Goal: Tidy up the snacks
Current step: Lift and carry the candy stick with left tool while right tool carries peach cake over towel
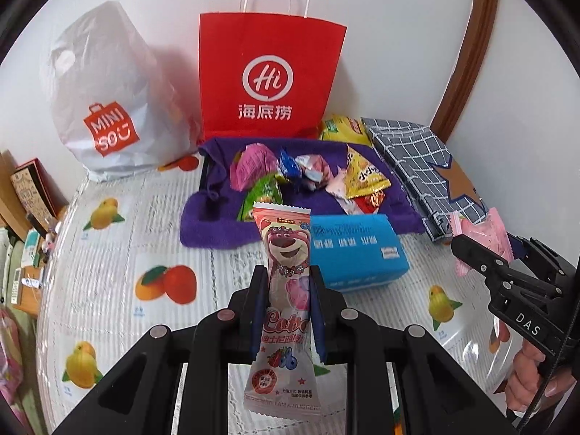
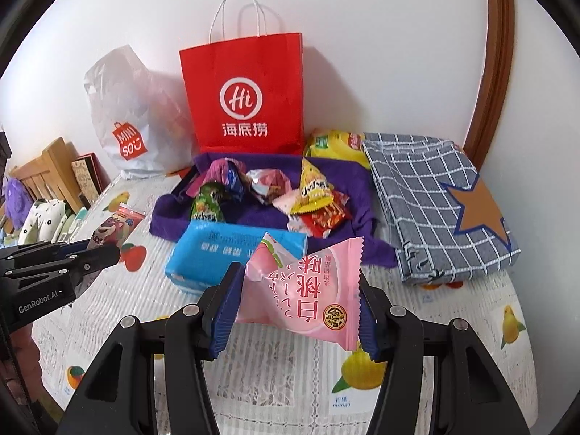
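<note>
Left tongs [image 1: 288, 311] clamp a bear-print snack bar [image 1: 286, 290]; right tongs [image 2: 293, 311], half-open, grip a pink peach pastry [image 2: 308, 290]. Most snacks [image 2: 275, 195] remain unsorted on the purple towel [image 2: 344, 174].

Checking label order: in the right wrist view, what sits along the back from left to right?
White Miniso bag → red paper bag → yellow snack pack → grey checked cloth.
</note>
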`<state>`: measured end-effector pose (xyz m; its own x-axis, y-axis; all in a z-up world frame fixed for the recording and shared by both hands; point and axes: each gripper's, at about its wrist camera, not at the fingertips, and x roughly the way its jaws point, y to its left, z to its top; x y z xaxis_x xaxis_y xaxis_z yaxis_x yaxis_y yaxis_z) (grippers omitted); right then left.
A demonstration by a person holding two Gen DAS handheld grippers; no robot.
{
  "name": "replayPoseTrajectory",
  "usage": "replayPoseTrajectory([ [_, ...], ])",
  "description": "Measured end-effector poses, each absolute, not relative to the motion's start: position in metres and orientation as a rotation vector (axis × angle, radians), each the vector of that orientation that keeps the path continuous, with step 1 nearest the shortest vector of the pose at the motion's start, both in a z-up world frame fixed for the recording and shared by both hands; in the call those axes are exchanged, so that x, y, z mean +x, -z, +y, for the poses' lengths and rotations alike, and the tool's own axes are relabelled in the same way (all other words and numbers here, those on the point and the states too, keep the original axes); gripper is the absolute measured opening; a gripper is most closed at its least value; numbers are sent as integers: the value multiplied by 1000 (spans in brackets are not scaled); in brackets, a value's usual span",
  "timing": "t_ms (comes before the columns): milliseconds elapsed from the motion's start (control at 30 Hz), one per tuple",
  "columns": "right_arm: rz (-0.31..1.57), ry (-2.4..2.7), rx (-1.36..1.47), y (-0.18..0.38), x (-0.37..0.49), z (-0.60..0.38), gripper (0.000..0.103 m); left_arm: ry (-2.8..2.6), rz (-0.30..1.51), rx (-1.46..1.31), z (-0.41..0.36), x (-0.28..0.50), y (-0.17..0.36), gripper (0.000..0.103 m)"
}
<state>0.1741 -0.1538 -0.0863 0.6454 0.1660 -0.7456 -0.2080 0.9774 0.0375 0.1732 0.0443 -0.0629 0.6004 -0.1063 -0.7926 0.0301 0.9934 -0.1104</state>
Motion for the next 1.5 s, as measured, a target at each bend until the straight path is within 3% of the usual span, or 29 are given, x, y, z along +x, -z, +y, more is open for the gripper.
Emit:
replayPoseTrajectory([
  [1033,766,-232,-77,59,220,-145,56,48,886,-81,57,214,38,21],
  [1500,771,-237,-57,62,270,-140,56,47,888,-79,63,270,39,21],
])
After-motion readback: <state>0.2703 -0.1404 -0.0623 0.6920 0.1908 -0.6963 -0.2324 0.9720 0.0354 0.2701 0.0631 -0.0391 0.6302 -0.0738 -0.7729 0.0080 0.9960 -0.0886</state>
